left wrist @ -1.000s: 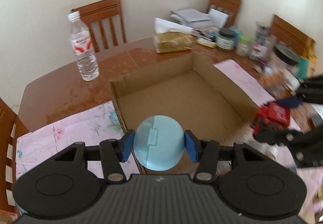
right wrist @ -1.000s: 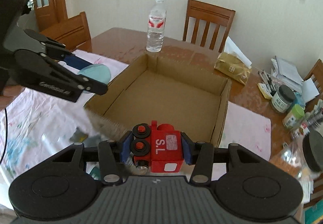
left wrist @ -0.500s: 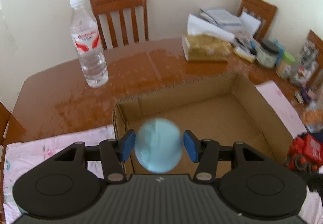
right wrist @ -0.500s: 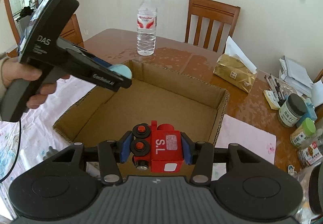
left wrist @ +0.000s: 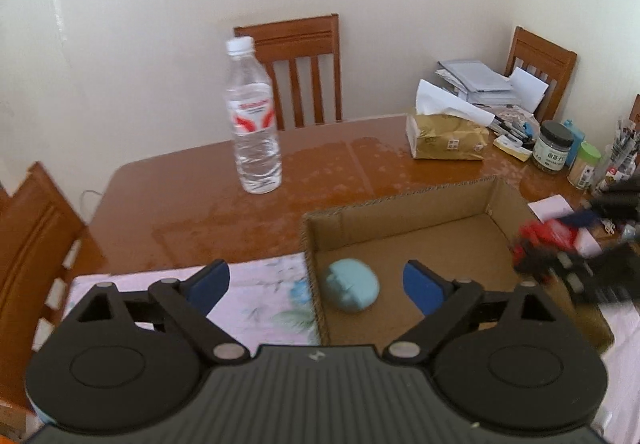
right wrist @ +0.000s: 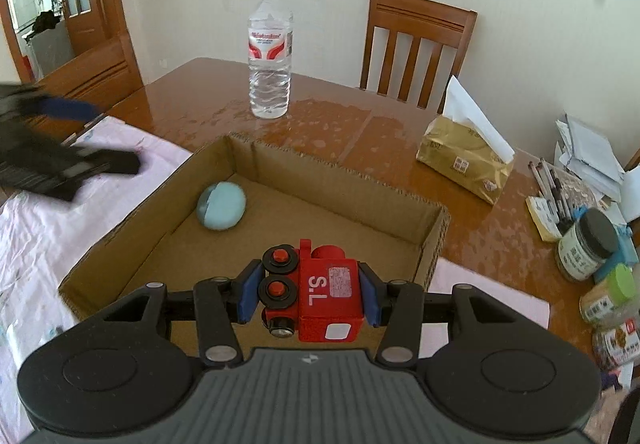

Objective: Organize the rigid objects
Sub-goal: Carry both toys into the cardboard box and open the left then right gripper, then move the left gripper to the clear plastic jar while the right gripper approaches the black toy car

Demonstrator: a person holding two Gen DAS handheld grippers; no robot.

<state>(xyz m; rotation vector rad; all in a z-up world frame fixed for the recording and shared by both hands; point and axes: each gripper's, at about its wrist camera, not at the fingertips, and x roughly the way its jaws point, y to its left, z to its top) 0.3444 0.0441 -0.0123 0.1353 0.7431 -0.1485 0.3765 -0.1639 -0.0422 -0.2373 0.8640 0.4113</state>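
Because the blue case [left wrist: 351, 290] now lies in the box's [left wrist: 404, 204] corner, my left gripper [left wrist: 316, 286] is opening, empty; my right gripper [right wrist: 308, 294] stays clamped on the red train [right wrist: 320, 296] to drop next.

box [right wrist: 432, 228] interior mostly free, blue case [right wrist: 221, 205] in corner

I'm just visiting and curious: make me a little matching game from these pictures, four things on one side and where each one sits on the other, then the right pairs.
Things:
1. pale blue oval case
2. red toy train
3. water bottle
4. tissue pack

Places:
A. standing upright on the bare wooden table beyond the cardboard box
B. clamped between the right gripper pads
C. lying on the box floor near a corner
D. on the table to the right of the box

Pairs: 1-C, 2-B, 3-A, 4-D
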